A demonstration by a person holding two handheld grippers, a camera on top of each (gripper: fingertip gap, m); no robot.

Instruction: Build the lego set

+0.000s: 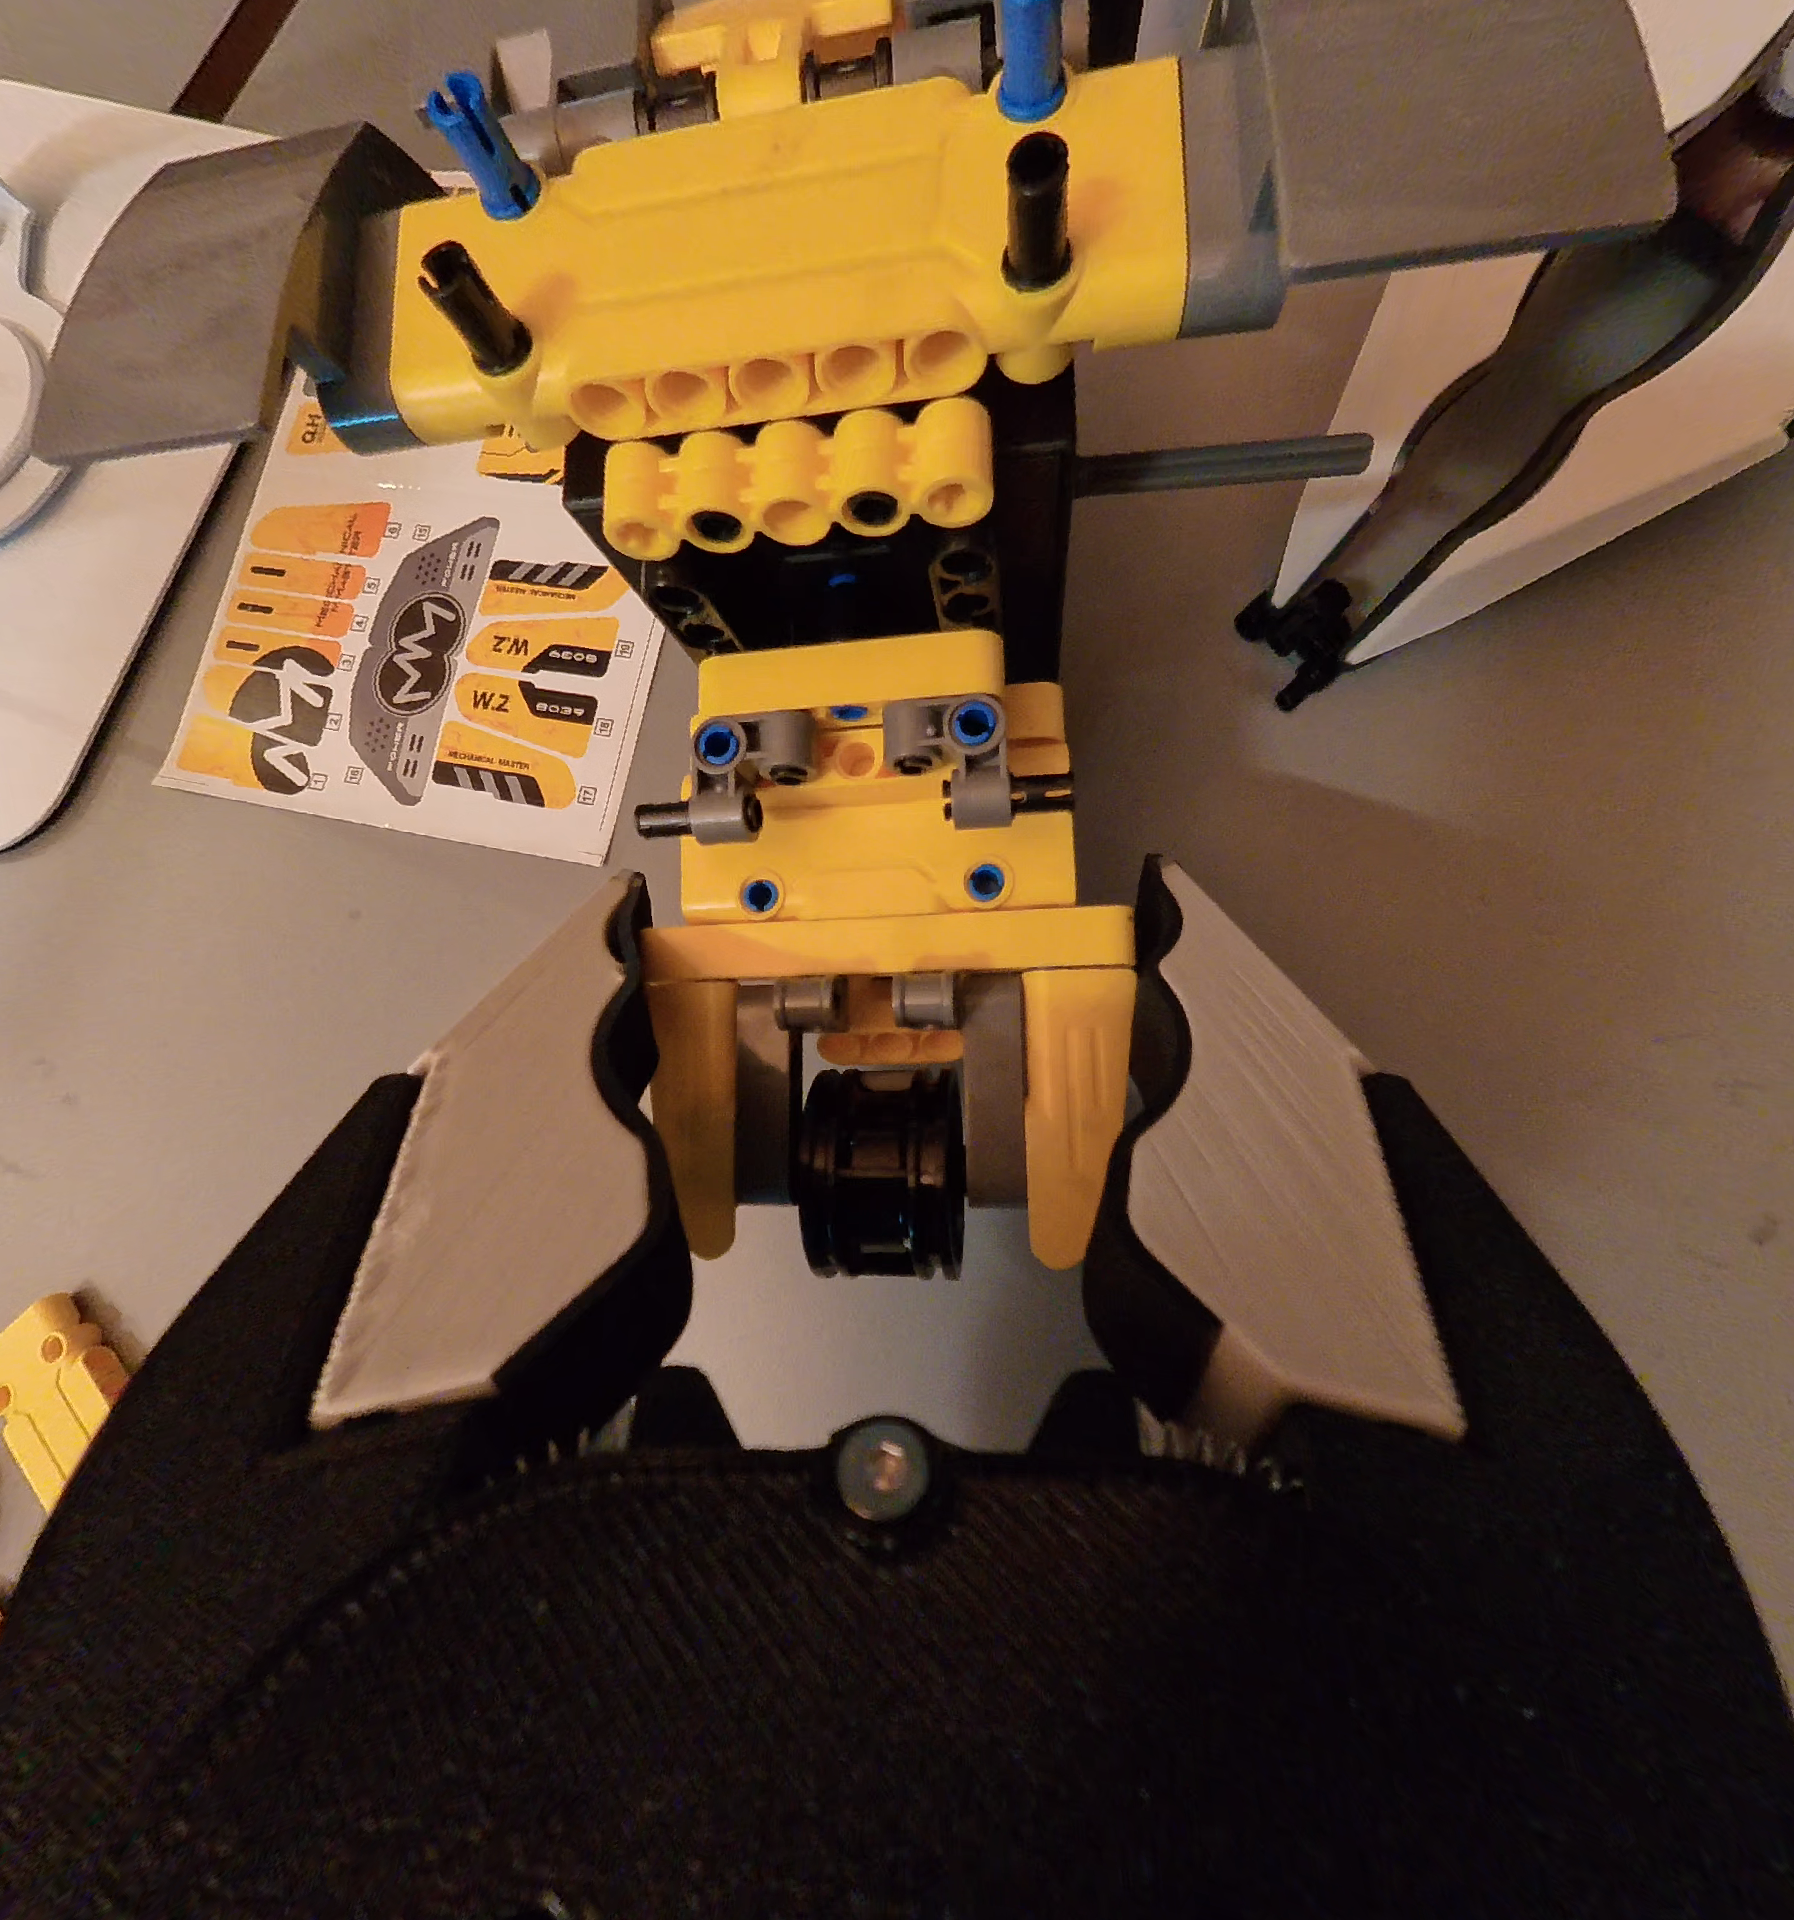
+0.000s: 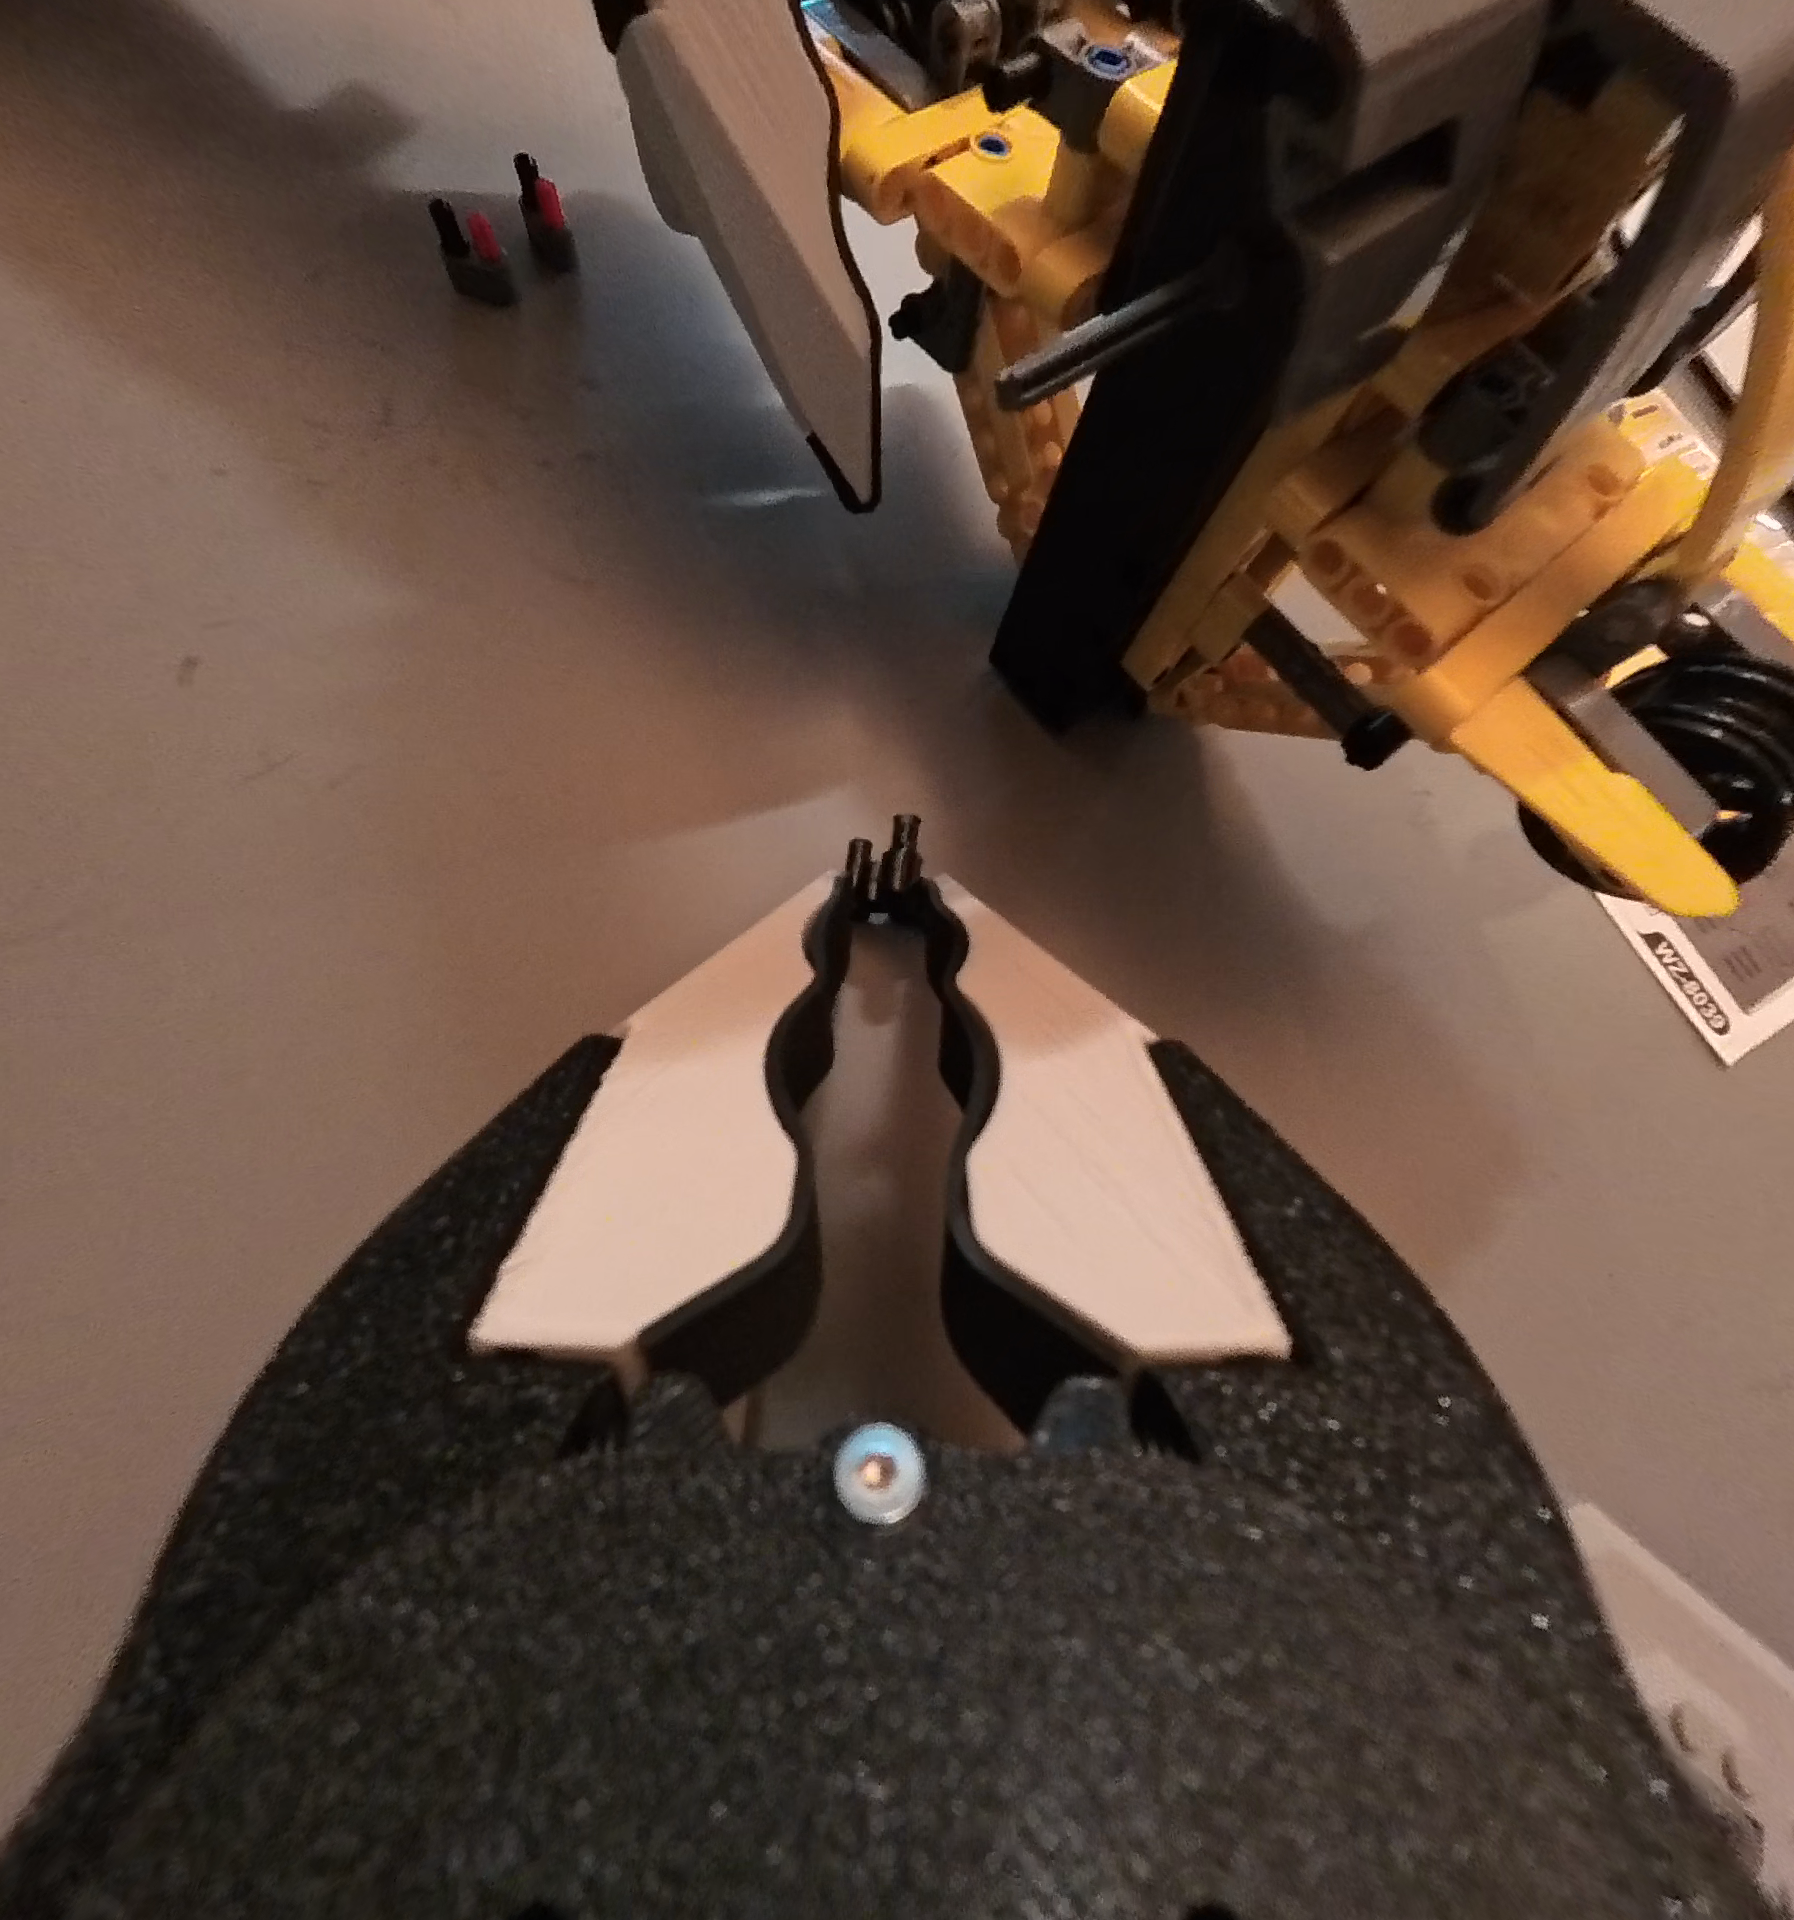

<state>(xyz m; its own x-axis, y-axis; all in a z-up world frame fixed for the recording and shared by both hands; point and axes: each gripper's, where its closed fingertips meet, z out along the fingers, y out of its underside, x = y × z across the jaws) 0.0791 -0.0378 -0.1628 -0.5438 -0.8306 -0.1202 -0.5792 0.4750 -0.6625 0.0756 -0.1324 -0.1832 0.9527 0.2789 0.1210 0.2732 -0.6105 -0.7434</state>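
Yellow-and-black plastic brick vehicle is hanging above the grey table, left gripper clamping its wheel end, while right gripper is pinching small black pegs, which could twist loose.

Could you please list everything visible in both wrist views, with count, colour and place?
Yellow-and-black plastic brick-built vehicle model: one, held above the table between the left fingers.
Black wheel hub: one, at the model's near end.
Printed sticker sheet: one, orange and grey, flat on the table left of the model.
Small grey connectors with red and black pins: two, standing on the table, far left in the right view.
Loose yellow brick part: one, lower left.
Small black pin piece: one, pinched at the right fingertips.
Grey table: one.
Left gripper: closed on the model.
Right gripper: closed on the pin piece.
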